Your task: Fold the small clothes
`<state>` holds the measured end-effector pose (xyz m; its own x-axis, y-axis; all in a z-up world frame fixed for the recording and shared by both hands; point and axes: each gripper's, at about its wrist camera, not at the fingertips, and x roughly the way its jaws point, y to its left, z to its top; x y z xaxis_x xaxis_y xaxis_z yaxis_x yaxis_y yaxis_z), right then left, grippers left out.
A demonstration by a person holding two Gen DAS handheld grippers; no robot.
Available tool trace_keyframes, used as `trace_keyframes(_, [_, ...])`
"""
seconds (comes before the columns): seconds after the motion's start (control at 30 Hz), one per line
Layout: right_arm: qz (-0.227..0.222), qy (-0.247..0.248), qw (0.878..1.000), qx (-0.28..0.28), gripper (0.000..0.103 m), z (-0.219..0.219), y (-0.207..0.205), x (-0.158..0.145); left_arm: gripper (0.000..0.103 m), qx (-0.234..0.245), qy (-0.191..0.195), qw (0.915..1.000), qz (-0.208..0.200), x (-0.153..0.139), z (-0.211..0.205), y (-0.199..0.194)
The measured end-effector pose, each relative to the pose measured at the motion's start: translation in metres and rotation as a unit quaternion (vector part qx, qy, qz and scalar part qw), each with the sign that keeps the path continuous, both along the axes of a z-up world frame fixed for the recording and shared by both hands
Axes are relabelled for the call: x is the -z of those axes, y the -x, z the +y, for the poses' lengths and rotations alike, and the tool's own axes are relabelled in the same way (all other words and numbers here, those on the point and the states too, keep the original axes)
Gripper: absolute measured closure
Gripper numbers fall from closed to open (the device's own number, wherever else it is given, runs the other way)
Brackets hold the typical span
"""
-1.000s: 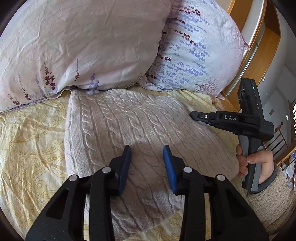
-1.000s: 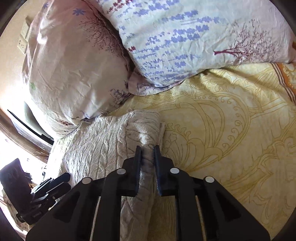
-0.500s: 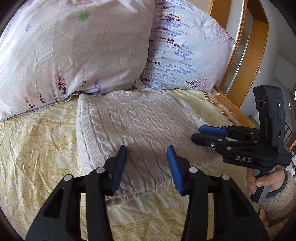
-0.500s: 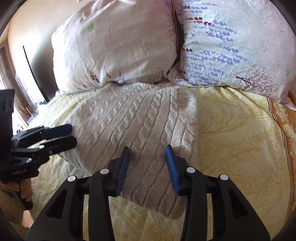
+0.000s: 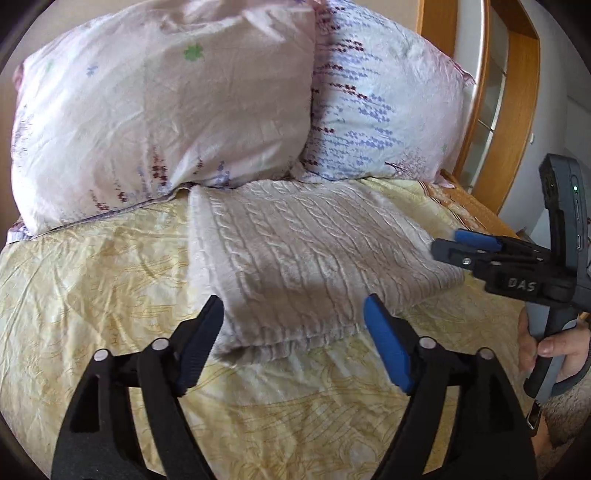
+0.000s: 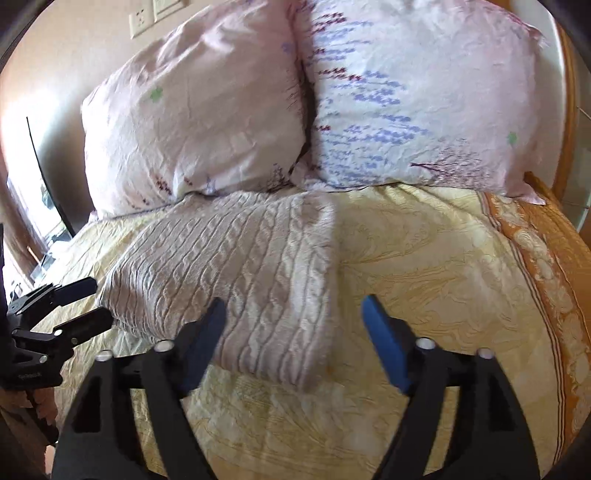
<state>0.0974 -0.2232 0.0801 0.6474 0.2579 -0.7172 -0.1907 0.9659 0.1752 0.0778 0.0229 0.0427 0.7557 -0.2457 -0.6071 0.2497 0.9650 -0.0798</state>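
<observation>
Sweater: folded cable-knit sweater (image 5: 306, 258) lies on my bed (image 5: 92, 280), against the pillows (image 5: 159, 110).
Left tool (image 5: 293, 339): jaws opening wide, empty.
Right tool (image 6: 293, 338): jaws opening, empty.
Left view only: my hand (image 5: 554, 350) gripping the right handle.
Right view only: wall socket (image 6: 140, 20).

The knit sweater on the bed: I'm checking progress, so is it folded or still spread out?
Folded. The knit sweater lies as a compact rectangle on the yellow bedspread, with stacked layers showing at its near edge and no sleeves sticking out.

Both the left tool (image 5: 293, 332) and the right tool (image 6: 293, 330) are opening their jaws, nothing between them.
</observation>
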Motion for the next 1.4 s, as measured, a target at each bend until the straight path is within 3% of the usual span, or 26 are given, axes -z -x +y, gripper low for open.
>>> trace_keyframes(0.07, [-0.008,0.004,1.0,0.016,0.013,-0.009,0.007,-0.006,0.012,-0.033,-0.008,0.9994,-0.002,-0.003,0.015,0.006])
trace_keyframes(0.1, [-0.008,0.009,1.0,0.022,0.005,-0.011,0.01,-0.006,0.002,-0.057,-0.02,0.9982,-0.003,-0.003,0.019,0.01])
trace_keyframes(0.27, [0.009,0.047,0.998,0.034,0.001,-0.003,0.017,0.003,0.002,-0.113,-0.07,0.991,0.013,0.003,0.025,0.019])
trace_keyframes(0.43, [0.029,0.047,0.998,0.004,0.001,0.017,0.023,0.014,0.002,-0.12,-0.078,0.9881,0.058,0.019,0.022,0.01])
trace_keyframes(0.53, [0.019,0.08,0.997,-0.004,0.001,0.033,0.027,0.016,0.002,-0.13,-0.087,0.9849,0.074,0.026,0.019,0.005])
trace_keyframes(0.67, [0.013,0.122,0.992,0.0,0.001,0.047,0.031,0.019,0.002,-0.123,-0.073,0.9864,0.082,0.029,0.016,0.003])
trace_keyframes(0.87, [0.062,0.088,0.994,0.003,0.001,0.047,0.024,0.032,0.002,-0.113,-0.079,0.9852,0.102,0.039,0.009,-0.003])
trace_keyframes(1.07, [0.08,0.1,0.992,-0.003,0.001,0.057,0.022,0.041,0.002,-0.111,-0.058,0.9838,0.129,0.05,0.008,-0.009])
trace_keyframes(1.4, [0.111,0.097,0.989,0.005,0.001,0.054,0.017,0.049,0.002,-0.121,-0.068,0.9828,0.122,0.053,0.006,-0.008])
